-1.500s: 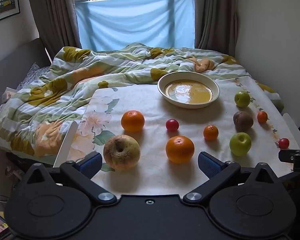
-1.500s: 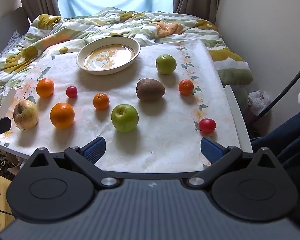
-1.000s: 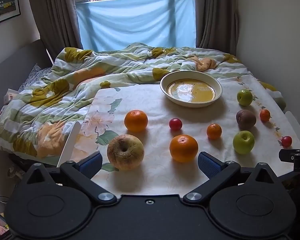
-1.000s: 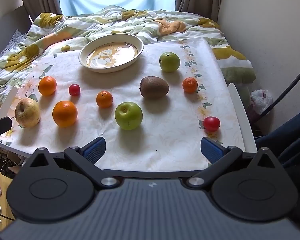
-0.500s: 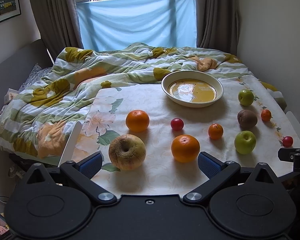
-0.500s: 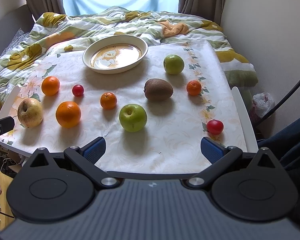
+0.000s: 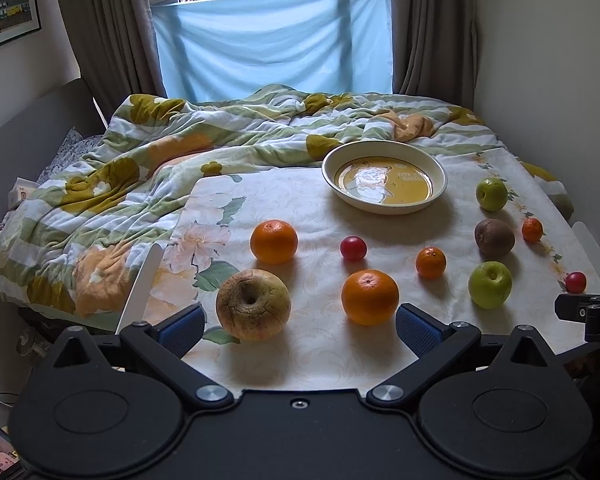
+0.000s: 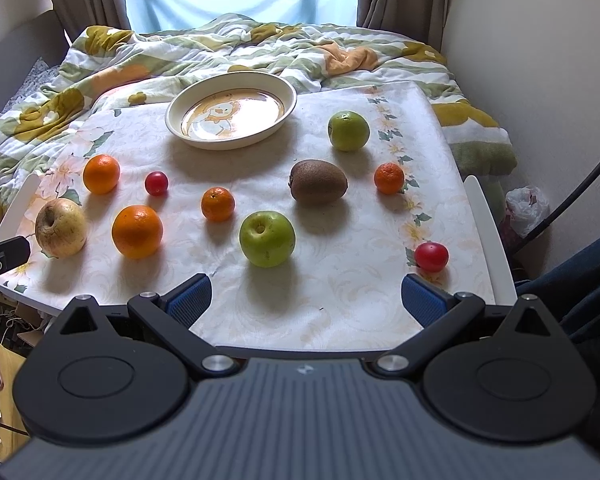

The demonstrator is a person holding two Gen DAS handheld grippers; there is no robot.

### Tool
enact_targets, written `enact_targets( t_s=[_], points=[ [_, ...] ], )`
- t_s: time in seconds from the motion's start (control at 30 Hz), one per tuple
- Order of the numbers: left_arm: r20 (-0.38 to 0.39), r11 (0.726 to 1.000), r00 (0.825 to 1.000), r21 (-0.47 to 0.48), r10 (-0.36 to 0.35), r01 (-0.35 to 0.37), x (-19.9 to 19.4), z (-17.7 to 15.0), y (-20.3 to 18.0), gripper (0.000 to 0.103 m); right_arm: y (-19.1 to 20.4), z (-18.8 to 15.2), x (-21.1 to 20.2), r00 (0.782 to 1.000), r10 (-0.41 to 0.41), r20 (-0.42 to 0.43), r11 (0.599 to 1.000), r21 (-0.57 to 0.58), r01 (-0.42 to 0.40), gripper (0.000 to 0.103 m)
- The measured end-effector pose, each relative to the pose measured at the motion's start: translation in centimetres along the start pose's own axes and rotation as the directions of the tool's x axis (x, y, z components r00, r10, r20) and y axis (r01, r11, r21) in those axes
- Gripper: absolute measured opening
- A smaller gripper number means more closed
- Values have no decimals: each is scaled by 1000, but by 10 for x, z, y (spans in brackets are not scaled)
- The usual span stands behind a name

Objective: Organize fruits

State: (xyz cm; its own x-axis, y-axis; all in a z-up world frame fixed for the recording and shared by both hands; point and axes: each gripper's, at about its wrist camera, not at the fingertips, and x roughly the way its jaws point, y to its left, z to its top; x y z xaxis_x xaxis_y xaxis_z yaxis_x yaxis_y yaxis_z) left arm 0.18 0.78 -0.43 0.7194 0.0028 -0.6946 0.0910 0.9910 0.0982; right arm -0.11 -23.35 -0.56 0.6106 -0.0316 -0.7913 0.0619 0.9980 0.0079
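Left gripper (image 7: 298, 326) and right gripper (image 8: 306, 296) both sit at the near edge of the table (image 8: 488, 216), jaws spread wide, holding nothing. Fruit lies loose on the cloth: yellow apple (image 7: 253, 304), two big oranges (image 7: 370, 297) (image 7: 274, 241), green apples (image 8: 267, 239) (image 8: 348, 130), kiwi (image 8: 318, 182), small red ones. The plate (image 8: 188, 136) at the far side is empty.

Both claws are hovering level with jaws spread wide and holding nothing: the left claw (image 7: 298, 326) and the right claw (image 8: 306, 298).
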Motion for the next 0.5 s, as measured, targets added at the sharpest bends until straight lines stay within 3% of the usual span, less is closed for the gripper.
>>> enact_targets(
  t_s=[0.5],
  points=[
    [10,1000,1000,-16,-2,2,-2,5,-2,103,0,0,0,1000,1,-1,1000,-1,-1,103]
  ],
)
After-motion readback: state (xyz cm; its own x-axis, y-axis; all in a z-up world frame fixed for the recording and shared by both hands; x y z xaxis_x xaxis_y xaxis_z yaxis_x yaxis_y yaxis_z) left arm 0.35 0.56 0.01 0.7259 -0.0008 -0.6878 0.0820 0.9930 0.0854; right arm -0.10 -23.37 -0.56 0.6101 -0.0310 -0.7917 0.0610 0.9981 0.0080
